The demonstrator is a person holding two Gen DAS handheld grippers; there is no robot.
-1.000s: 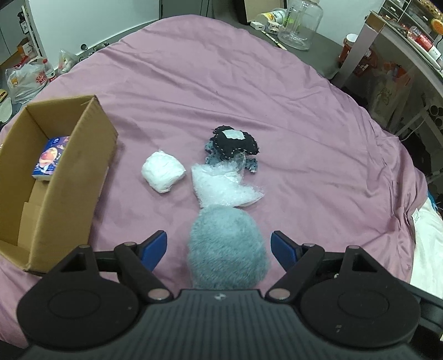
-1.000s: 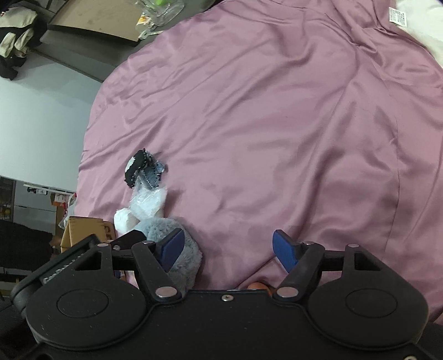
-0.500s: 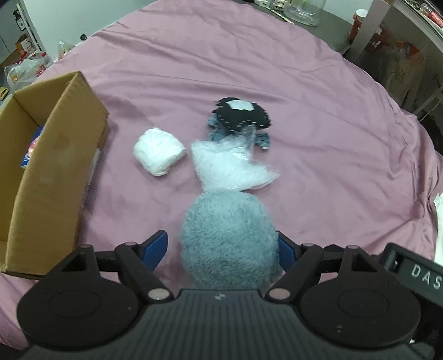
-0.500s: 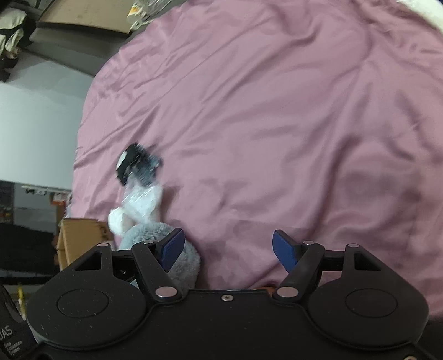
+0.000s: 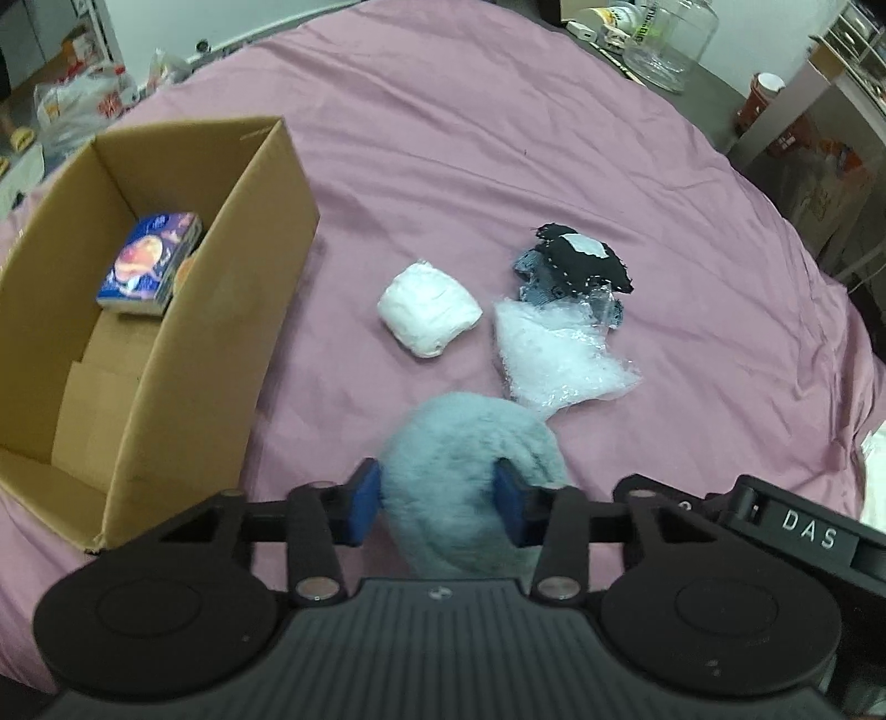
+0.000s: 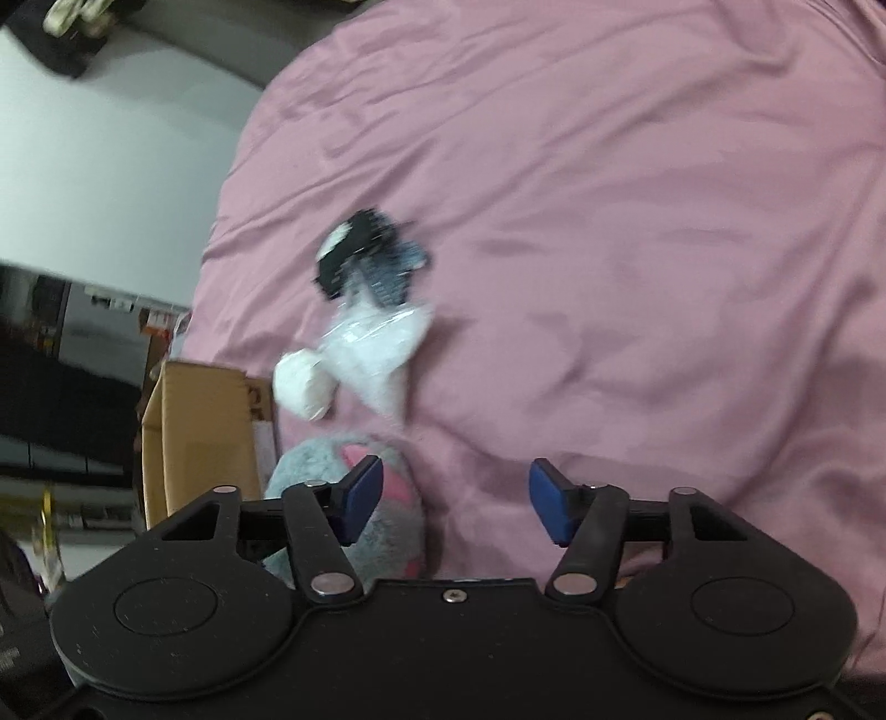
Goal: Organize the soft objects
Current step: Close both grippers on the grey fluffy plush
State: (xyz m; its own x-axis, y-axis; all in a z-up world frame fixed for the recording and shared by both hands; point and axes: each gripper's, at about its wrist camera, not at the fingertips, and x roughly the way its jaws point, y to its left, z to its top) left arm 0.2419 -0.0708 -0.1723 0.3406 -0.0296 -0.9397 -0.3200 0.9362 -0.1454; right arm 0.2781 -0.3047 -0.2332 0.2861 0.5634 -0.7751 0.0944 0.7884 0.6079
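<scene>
My left gripper [image 5: 437, 501] is shut on a fluffy grey-blue plush [image 5: 470, 443] and holds it just above the purple bedspread [image 5: 470, 166]. The plush, with pink patches, also shows in the right wrist view [image 6: 382, 520]. Beyond it lie a white soft bundle [image 5: 429, 315], a clear bag of white stuffing [image 5: 554, 360] and a black and blue fabric piece [image 5: 576, 266]. An open cardboard box [image 5: 221, 310] stands to the left, with a small colourful packet [image 5: 149, 263] inside. My right gripper [image 6: 454, 498] is open and empty over the bedspread [image 6: 609, 221], just right of the plush.
A glass jar [image 5: 670, 44] and clutter stand on a surface past the bed's far edge. Plastic bags [image 5: 83, 105] lie at the far left. The box also shows in the right wrist view [image 6: 199, 432], with the white bundle [image 6: 302, 387] and stuffing bag [image 6: 376, 349].
My left gripper closed on the grey-blue plush and lifted it, swinging left so the box comes into fuller view. The right gripper stayed open and shifted slightly.
</scene>
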